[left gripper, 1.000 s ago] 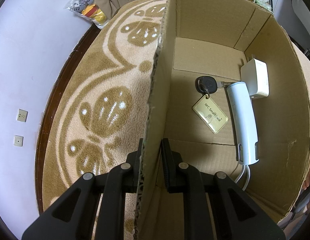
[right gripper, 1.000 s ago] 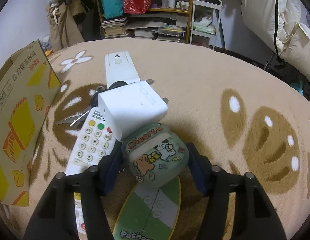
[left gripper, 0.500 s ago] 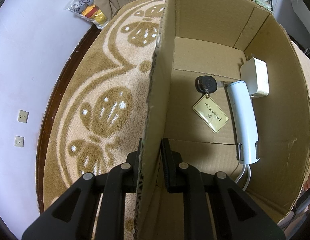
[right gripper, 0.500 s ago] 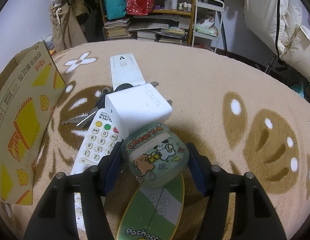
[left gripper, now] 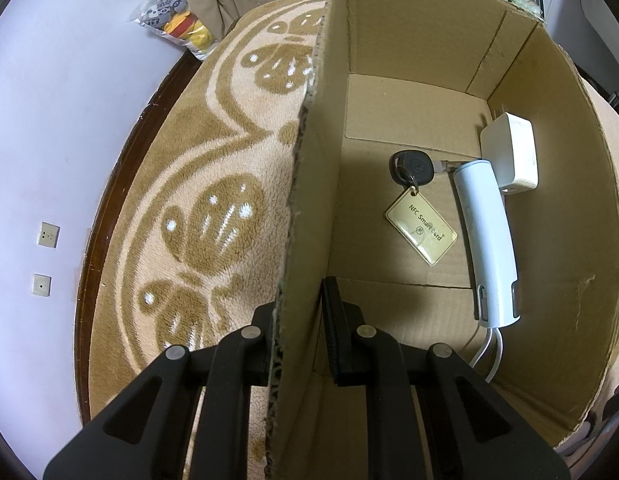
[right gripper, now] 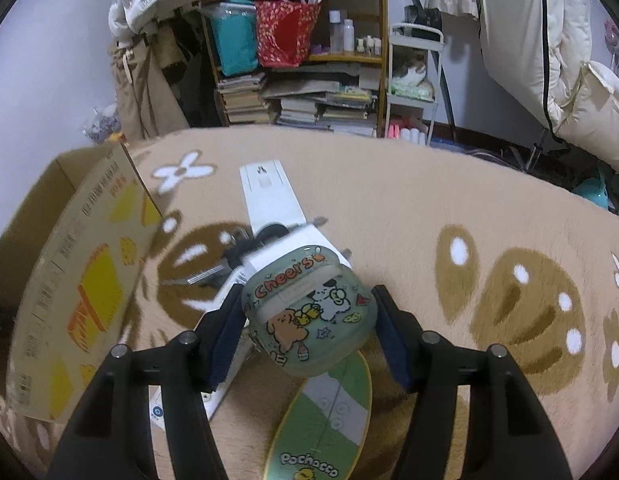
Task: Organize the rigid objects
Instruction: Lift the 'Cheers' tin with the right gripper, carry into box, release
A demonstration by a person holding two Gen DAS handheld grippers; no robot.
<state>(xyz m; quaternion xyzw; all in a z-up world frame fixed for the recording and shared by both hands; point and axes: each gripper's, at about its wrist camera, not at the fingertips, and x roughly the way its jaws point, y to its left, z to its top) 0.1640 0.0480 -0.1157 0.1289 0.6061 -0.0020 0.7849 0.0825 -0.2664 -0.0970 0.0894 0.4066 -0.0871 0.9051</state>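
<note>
Left gripper (left gripper: 301, 320): clamped on the near wall of a cardboard box (left gripper: 557, 240), one finger outside, one inside.
Right gripper (right gripper: 305, 328): clamped on a pale green earbud case (right gripper: 309, 316), held clear of the rug.
Earbud case writing: "Cheers" in orange, over cartoon dogs.
Under the case: a white charger block (right gripper: 269, 252), a white remote (right gripper: 221, 364), another white remote (right gripper: 265, 196) and keys (right gripper: 225, 260) piled together on the rug.
Nearest the camera: a green and white oval board (right gripper: 329, 420) printed "Pochacco".
Inside the box: a black key fob (left gripper: 413, 166) with a gold tag (left gripper: 421, 228) reading "NFC Smart Card", a light blue device (left gripper: 487, 240) with a white cable, and a white adapter (left gripper: 511, 152) against the far wall.
Box outside, right view: yellow and orange print with small writing too blurred to read.
Surface: a tan rug (right gripper: 409, 184) with brown and white flower patterns.
Room: a shelf (right gripper: 309, 60) with stacked books, a red bag, a teal bin and bottles; white wall with two outlets (left gripper: 47, 234).
</note>
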